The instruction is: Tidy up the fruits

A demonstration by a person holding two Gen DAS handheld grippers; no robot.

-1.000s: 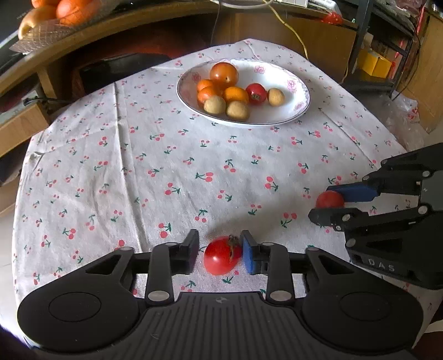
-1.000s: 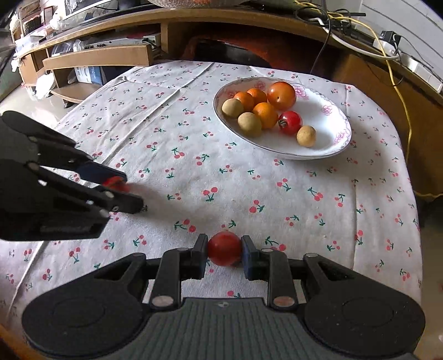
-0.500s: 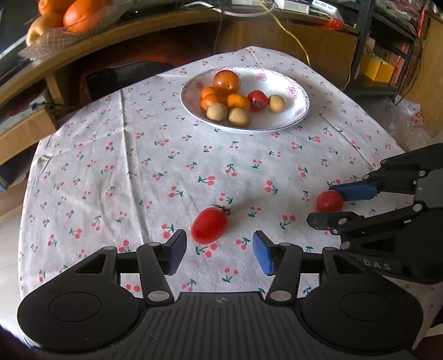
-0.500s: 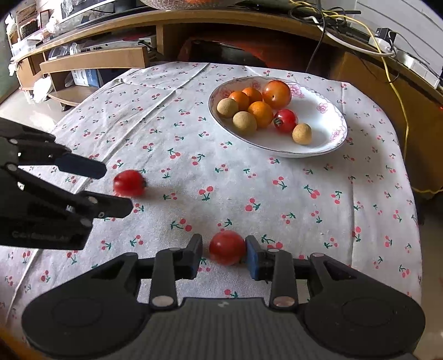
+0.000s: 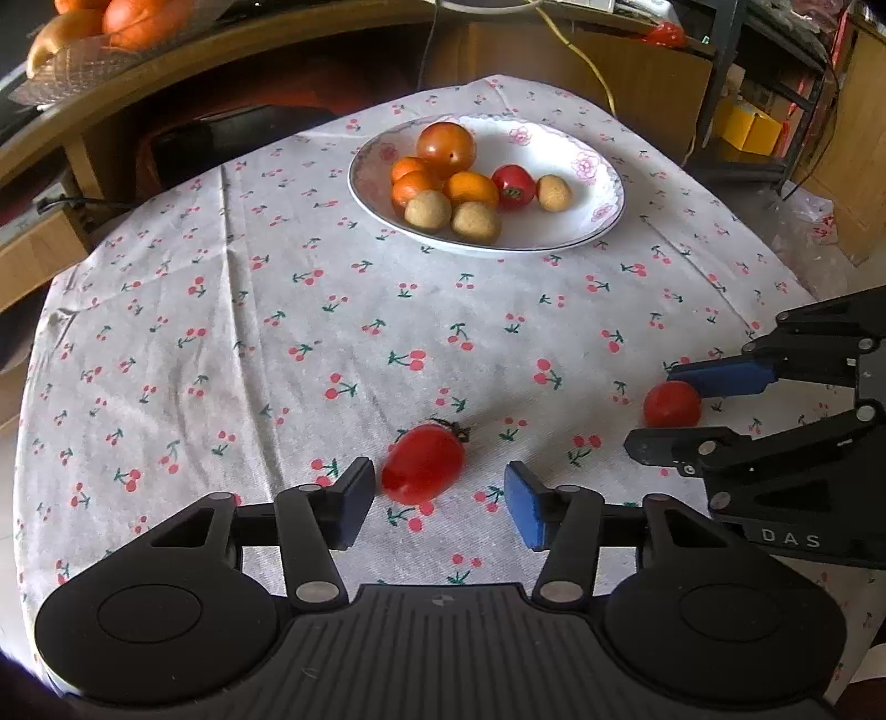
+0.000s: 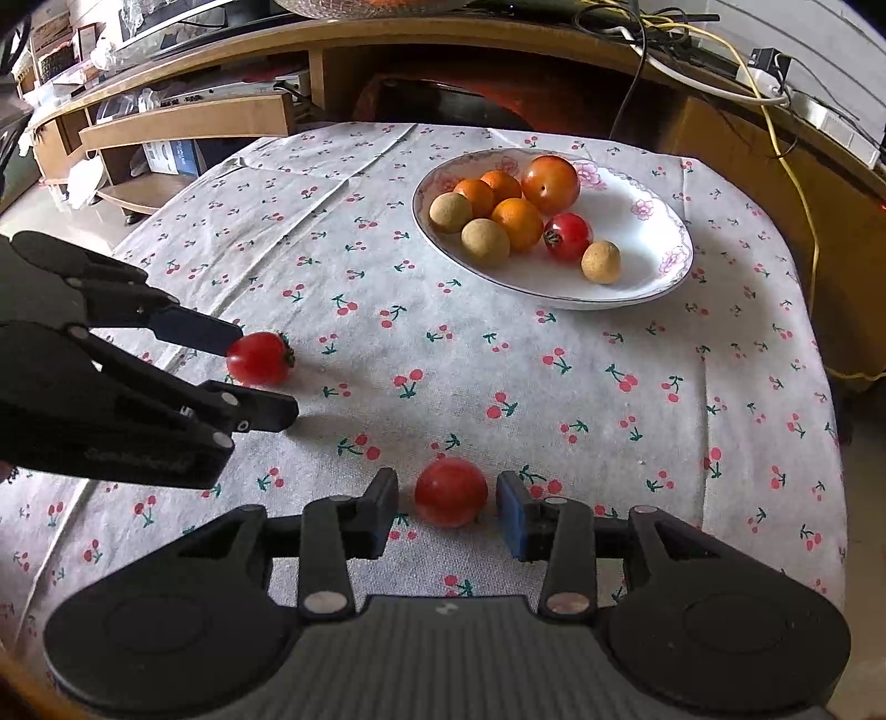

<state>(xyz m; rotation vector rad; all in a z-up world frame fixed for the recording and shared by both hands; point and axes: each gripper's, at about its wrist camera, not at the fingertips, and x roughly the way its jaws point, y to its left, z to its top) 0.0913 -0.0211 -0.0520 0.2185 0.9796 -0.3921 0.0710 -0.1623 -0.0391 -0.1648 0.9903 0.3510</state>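
An oblong red tomato (image 5: 423, 462) lies on the cherry-print tablecloth just ahead of my open left gripper (image 5: 440, 501), near its left finger; it also shows in the right wrist view (image 6: 259, 358). A round red tomato (image 6: 451, 491) lies on the cloth between the fingers of my open right gripper (image 6: 447, 512), untouched; it also shows in the left wrist view (image 5: 671, 404). A white plate (image 5: 587, 232) at the far side holds several oranges, brown round fruits and a tomato; it also shows in the right wrist view (image 6: 648, 260).
A wooden shelf unit (image 6: 183, 119) curves behind the table. A glass bowl of oranges (image 5: 94, 33) stands on it at the far left. A yellow cable (image 6: 797, 183) hangs at the right. The table edge drops off at the right.
Both grippers have opened and let their tomatoes go onto the cloth. Both have drawn back slightly; the oblong tomato now lies ahead of the left fingers.
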